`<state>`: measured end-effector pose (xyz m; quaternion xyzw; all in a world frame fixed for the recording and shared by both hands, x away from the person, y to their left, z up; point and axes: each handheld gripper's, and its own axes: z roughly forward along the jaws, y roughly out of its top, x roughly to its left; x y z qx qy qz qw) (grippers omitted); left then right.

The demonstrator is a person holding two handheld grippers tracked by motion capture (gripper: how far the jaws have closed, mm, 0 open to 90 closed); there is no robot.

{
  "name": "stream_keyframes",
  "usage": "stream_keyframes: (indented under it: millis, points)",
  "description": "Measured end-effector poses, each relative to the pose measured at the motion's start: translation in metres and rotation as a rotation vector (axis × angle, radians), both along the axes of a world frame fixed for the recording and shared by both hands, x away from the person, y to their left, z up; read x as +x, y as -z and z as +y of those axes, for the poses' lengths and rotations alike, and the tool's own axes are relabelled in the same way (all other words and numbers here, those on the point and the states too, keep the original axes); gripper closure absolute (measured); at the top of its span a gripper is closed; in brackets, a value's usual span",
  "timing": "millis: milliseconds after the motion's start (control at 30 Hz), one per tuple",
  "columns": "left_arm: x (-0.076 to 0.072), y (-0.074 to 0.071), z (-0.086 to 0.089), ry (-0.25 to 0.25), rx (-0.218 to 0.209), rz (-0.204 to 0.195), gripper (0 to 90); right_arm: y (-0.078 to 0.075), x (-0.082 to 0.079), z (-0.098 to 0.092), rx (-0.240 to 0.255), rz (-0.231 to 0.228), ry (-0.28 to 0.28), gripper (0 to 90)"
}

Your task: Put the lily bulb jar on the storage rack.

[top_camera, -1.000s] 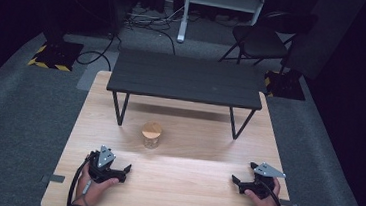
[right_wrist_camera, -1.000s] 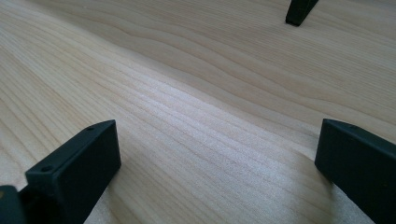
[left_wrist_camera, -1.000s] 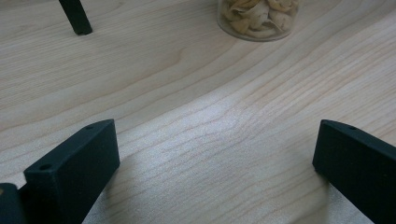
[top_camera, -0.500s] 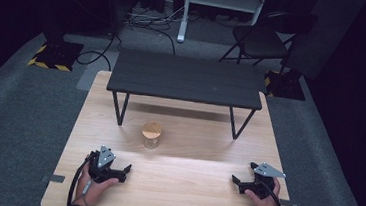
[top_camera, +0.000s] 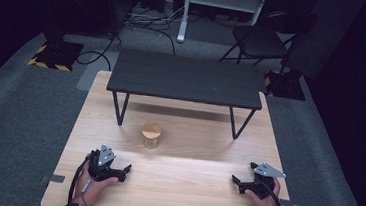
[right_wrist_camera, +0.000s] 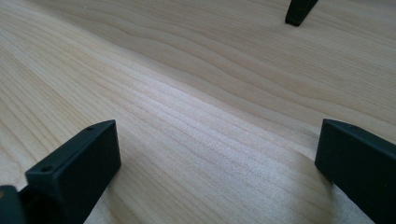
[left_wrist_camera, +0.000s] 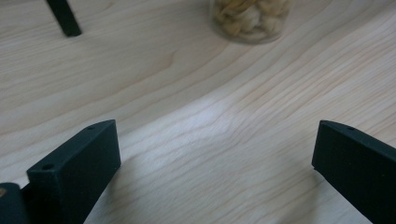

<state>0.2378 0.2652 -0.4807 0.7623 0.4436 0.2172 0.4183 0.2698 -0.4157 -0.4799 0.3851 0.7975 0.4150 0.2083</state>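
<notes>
Standing upright mid-table just before the black bench (top_camera: 188, 78), the cork-lidded jar (top_camera: 151, 134) sits ahead of the left gripper (top_camera: 124, 169) and right gripper (top_camera: 237, 182), both hand-held low, jaws wide apart, empty.

- Small clear glass jar (top_camera: 151, 135) with round wooden lid, upright, lid on, standing on light wood table (top_camera: 182, 198).
- Sits left of table centre, just in front of black bench (top_camera: 187, 78), near its left leg.
- Left gripper view: jar at 12 o'clock, holds pale tan lumpy pieces (left_wrist_camera: 250, 18); top cropped.
</notes>
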Motion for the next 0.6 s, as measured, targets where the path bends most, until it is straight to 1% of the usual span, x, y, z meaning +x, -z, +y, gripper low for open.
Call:
stream_keyframes:
  millis: [133,200,333,433,567,600]
  points:
    - [0.005,-0.008,-0.004,0.018,-0.007,-0.024,1.6,0.000,0.000,-0.001,0.000,0.001,-0.007,0.0]
    - [0.007,-0.012,-0.006,0.014,-0.017,-0.040,1.7,0.000,0.000,-0.001,0.000,0.001,-0.008,0.0]
    - [0.014,-0.017,-0.009,0.015,-0.038,-0.051,1.9,0.000,0.000,-0.001,0.000,0.001,-0.009,0.0]
    - [0.021,-0.023,-0.015,0.032,-0.028,-0.054,2.5,0.000,0.000,-0.001,0.001,0.001,-0.009,0.0]
    - [0.032,-0.031,-0.021,0.051,-0.038,-0.065,2.8,0.000,0.000,-0.001,0.001,0.001,-0.009,0.0]
    - [0.035,-0.034,-0.022,0.054,-0.033,-0.067,2.8,0.000,0.000,-0.001,0.001,0.001,-0.009,0.0]
